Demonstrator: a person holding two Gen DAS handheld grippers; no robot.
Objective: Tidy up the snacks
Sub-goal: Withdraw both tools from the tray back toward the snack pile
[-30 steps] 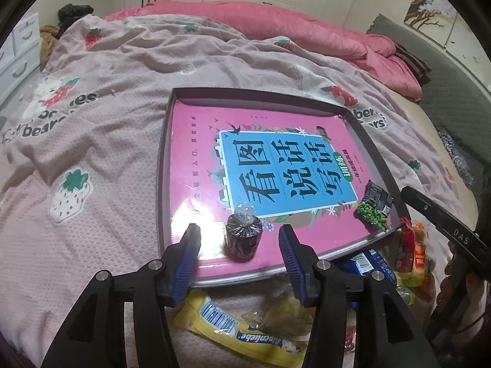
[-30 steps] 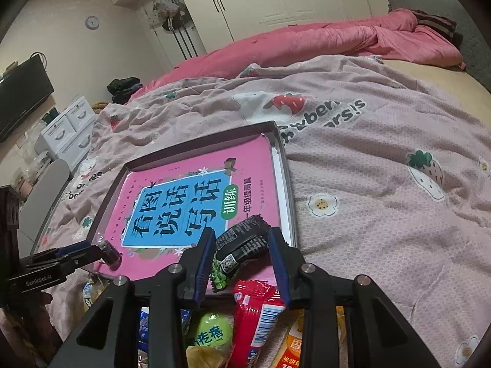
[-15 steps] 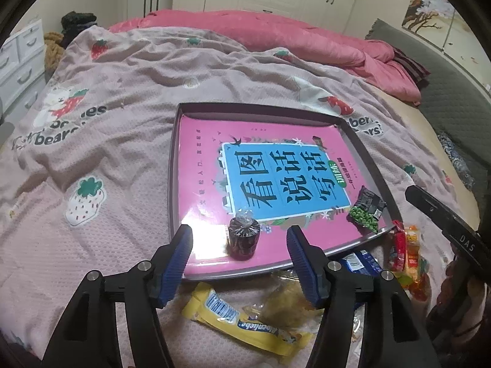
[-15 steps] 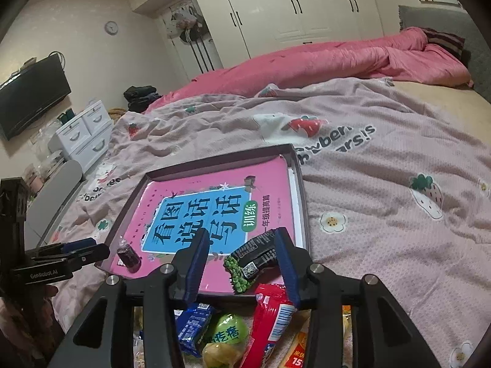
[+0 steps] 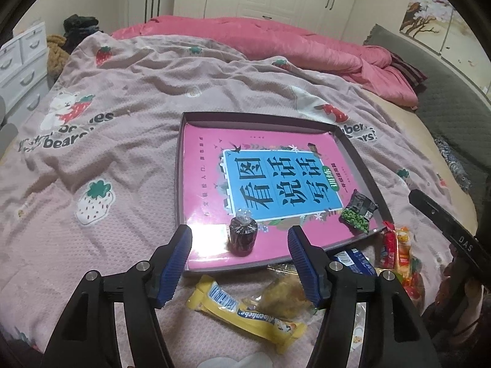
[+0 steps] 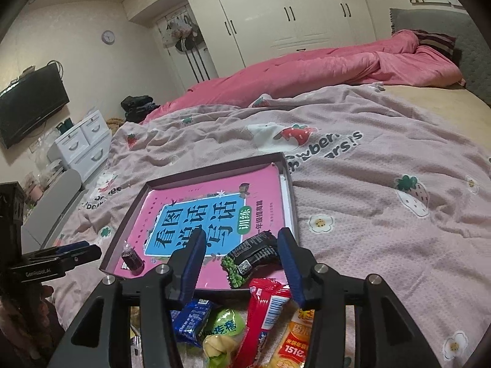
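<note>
A dark tray (image 5: 179,165) with a pink book in it lies on the bed. A small dark wrapped snack (image 5: 242,236) stands in the tray's near left part and shows in the right wrist view (image 6: 132,259). A black-and-green pea packet (image 5: 357,211) lies at the tray's near right corner, also in the right wrist view (image 6: 250,257). My left gripper (image 5: 240,259) is open and empty, just in front of the dark snack. My right gripper (image 6: 241,257) is open and empty, its fingers either side of the pea packet, pulled back from it.
Loose snacks lie on the bedspread before the tray: a yellow bar (image 5: 245,314), a blue packet (image 6: 191,319), a green packet (image 6: 225,328), a red packet (image 6: 265,309), an orange packet (image 6: 296,343). A pink duvet (image 5: 276,40) is bunched at the far side.
Both grippers have drawn back and risen from the tray. The dark snack and the pea packet stay where they lay in the tray.
</note>
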